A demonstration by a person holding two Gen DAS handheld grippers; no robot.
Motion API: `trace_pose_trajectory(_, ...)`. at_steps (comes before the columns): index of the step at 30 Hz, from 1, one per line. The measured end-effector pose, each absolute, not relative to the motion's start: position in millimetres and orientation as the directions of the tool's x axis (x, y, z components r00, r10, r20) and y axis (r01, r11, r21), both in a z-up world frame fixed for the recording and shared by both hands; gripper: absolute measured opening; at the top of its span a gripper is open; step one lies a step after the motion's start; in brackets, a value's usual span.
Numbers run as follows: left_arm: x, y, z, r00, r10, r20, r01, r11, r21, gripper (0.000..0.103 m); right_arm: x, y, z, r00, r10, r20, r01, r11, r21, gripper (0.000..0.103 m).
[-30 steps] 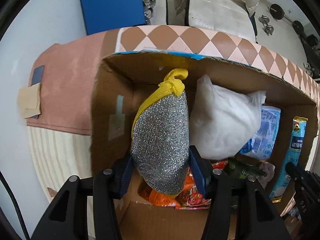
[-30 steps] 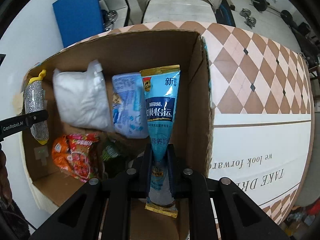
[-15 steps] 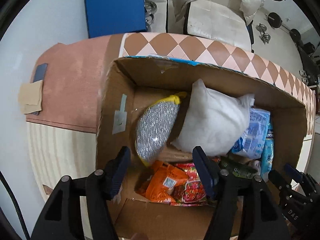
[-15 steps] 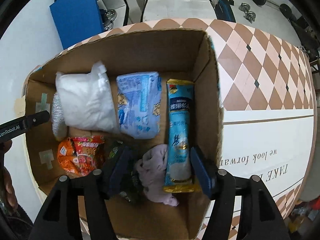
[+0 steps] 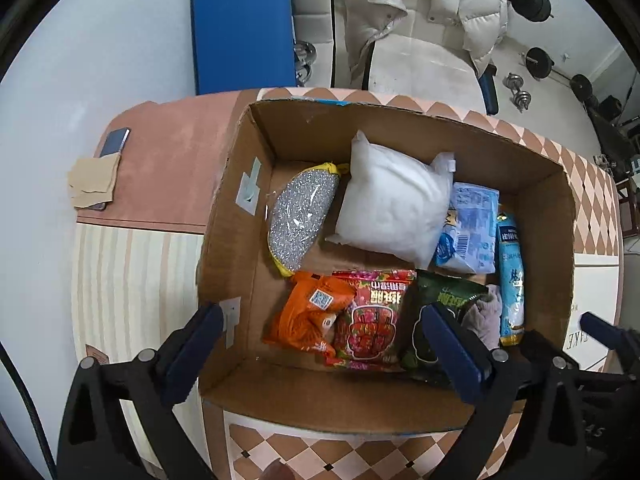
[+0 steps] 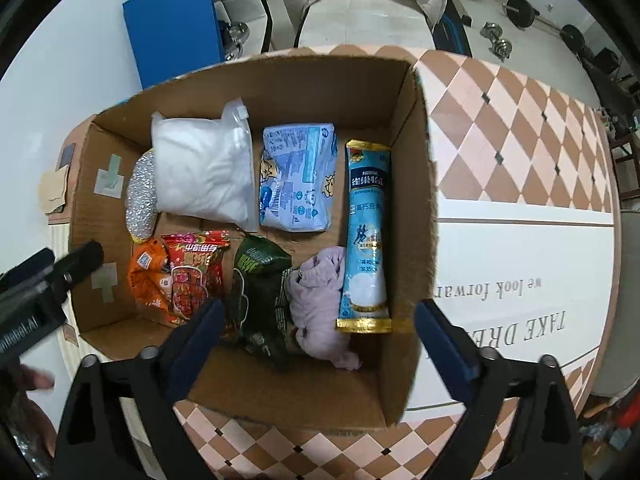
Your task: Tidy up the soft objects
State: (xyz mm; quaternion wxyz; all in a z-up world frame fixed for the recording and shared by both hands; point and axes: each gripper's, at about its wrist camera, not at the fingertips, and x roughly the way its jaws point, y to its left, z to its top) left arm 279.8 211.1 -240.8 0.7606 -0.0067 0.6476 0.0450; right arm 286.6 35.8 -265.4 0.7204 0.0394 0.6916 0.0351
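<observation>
A cardboard box [image 5: 236, 216] [image 6: 416, 208] holds the soft objects. Inside lie a silver scrub sponge with yellow trim [image 5: 302, 216] [image 6: 140, 196], a white pillow bag [image 5: 394, 210] [image 6: 202, 172], a light blue tissue pack [image 5: 470, 228] [image 6: 298, 180], a long blue Nestle pouch [image 5: 511, 276] [image 6: 366, 236], orange and red snack bags [image 5: 340, 316] [image 6: 180, 276], a dark green bag [image 6: 260, 292] and a lilac cloth [image 6: 320, 304]. My left gripper [image 5: 320, 352] is open and empty above the box's near edge. My right gripper [image 6: 316, 340] is open and empty above the near right part.
The box stands on a table with a diamond-pattern cloth [image 6: 520, 120]. A phone [image 5: 114, 142] and beige paper [image 5: 94, 182] lie at the table's left. A blue mat [image 5: 244, 32] and a sofa with a white jacket [image 5: 420, 20] are behind.
Both grippers opened and pulled back up out of the box. The sponge now lies flat beside the pillow bag, and the Nestle pouch lies flat along the right wall.
</observation>
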Motion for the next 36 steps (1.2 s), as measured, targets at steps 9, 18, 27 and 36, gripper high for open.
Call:
trace_pose_trajectory(9, 251.3, 201.7, -195.0, 0.233, 0.048, -0.971, -0.081, 0.996, 0.03, 0.102, 260.5, 23.2, -216.9, 0.118, 0.103, -0.988, 0.009, 0.994, 0.104, 0.103)
trace_pose_trajectory(18, 191.9, 178.8, -106.9, 0.356, 0.034, -0.934, -0.054, 0.998, 0.016, 0.102, 198.8, 3.6, -118.4, 0.27, 0.114, -0.956, -0.004, 0.993, 0.117, 0.103)
trace_pose_trajectory(27, 140.9, 167.1, -35.6, 0.463, 0.035, -0.885, -0.051, 0.999, 0.013, 0.102, 141.9, -12.8, -27.6, 0.413, 0.106, -0.905, -0.024, 0.994, 0.106, 0.103)
trace_pose_trajectory(36, 104.9, 156.0, 0.2, 0.509, 0.016, -0.86, -0.037, 0.999, -0.004, 0.102, 104.5, -14.8, 17.7, 0.469, 0.117, -0.876, -0.057, 0.993, 0.102, 0.103)
